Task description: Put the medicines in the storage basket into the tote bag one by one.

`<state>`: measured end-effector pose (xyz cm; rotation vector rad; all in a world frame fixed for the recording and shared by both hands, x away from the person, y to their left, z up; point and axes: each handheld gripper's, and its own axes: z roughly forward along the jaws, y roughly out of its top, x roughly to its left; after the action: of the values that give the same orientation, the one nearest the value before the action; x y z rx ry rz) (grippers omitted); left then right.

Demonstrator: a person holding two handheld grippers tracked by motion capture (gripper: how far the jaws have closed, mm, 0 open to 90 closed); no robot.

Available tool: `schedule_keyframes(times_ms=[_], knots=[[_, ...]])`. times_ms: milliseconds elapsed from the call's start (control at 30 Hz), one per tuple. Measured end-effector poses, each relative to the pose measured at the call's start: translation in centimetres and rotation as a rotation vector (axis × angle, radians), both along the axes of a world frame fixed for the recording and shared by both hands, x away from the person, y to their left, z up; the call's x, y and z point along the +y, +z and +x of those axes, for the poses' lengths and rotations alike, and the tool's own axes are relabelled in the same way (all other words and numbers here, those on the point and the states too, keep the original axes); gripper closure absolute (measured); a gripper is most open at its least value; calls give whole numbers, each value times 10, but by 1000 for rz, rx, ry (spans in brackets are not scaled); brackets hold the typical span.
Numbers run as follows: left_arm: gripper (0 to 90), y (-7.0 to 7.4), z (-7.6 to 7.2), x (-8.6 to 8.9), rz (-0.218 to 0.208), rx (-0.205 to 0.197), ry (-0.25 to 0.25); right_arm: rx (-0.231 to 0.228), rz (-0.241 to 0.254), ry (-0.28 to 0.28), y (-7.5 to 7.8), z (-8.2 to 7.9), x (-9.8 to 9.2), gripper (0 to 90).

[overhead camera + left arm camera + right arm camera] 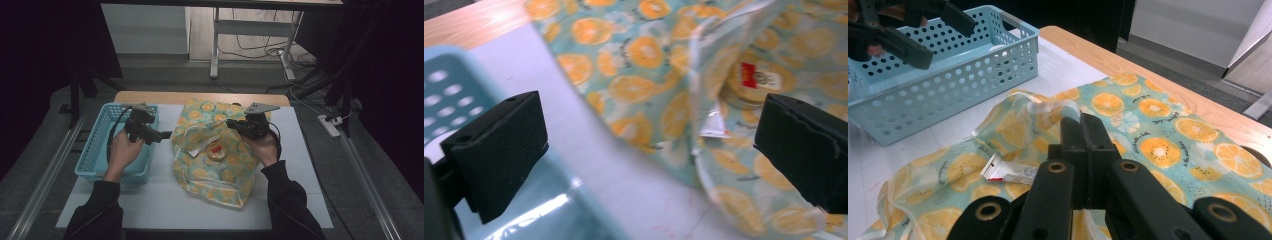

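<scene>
Both grippers work at a fruit-print bag (215,150) lying flat on the white table top (165,200). From the right gripper view, the right gripper (1083,131) has its jaws pressed together, and a thin edge of the bag's plastic seems to be pinched between them; I judge it is clamped on the bag's rim, though the pinch itself is small and partly hidden. The left gripper (649,140) has its jaws wide apart and holds nothing; it hangs over the near edge of a blue basket (100,150), with the bag's opening just ahead of it and toward its right jaw.

Inside that opening lie a round packet with a red label (756,80) and a small white-and-red sachet (1010,172), both beyond the left jaws and not touched.

The main risk is the thin film slipping from the right jaws if it is pulled hard, which would let the mouth fall shut. The left gripper could also snag the bag's loose fold instead of the packet, or drag the whole bag toward the basket, since nothing else pins it down. A reach that is too shallow would close on plastic alone.
</scene>
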<state>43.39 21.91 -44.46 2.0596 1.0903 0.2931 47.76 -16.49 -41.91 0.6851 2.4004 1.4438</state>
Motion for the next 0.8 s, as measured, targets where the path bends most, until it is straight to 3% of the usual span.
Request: schedule_keyframes(times_ms=[300,500,800], knots=[[0,-6,6,27,40,-3,107,-1,2,-1,0,0,0,900],[0,-13,15,42,54,27,184,-1,2,-1,0,0,0,900],[5,-28,31,52,104,75,251,-2,1,1,1,0,-1,900]])
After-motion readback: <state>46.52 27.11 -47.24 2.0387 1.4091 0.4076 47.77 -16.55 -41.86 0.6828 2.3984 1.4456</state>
